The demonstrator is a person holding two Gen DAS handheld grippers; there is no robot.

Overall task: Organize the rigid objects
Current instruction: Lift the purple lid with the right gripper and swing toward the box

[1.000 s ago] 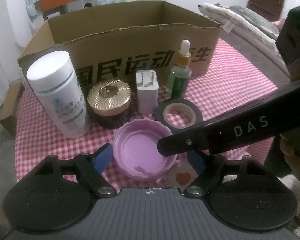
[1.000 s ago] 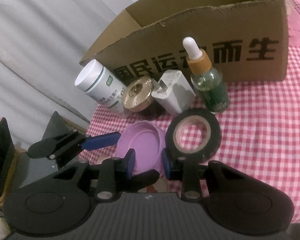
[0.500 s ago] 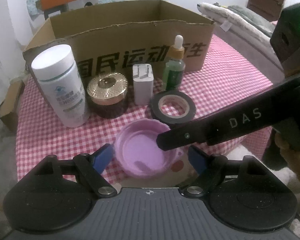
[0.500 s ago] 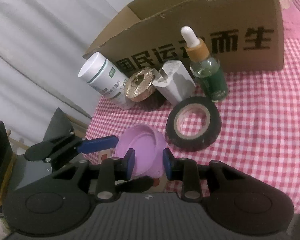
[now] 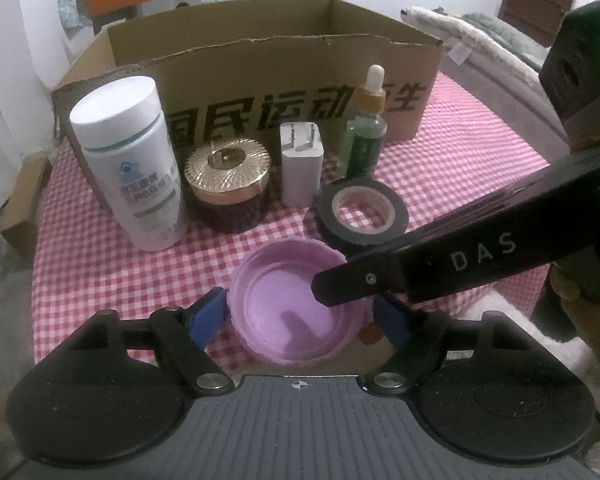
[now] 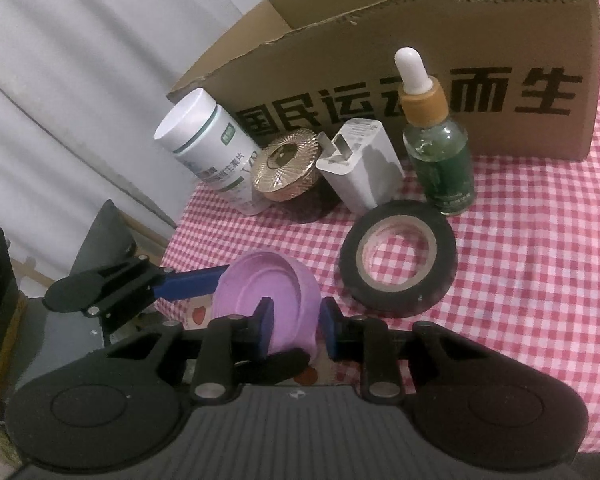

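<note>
On the checked cloth (image 5: 460, 168), in front of the cardboard box (image 5: 260, 80): white bottle (image 5: 130, 168), gold-lidded jar (image 5: 228, 184), charger (image 5: 302, 164), dropper bottle (image 5: 362, 140), tape roll (image 5: 362, 214). Nearer, the left gripper (image 5: 300, 316) stands open astride the purple lid (image 5: 276, 312); the right gripper (image 6: 296, 330), just closing, pinches the lid's rim

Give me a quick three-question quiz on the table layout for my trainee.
1. True or false: the black tape roll stands on edge.
2. The white charger stands: A, left of the gold-lidded jar; B, between that jar and the dropper bottle; C, atop the tape roll.
3. Fill in: the charger's prongs point ___.
Key: 1 false, it lies flat; 2 B; 3 up.
</note>
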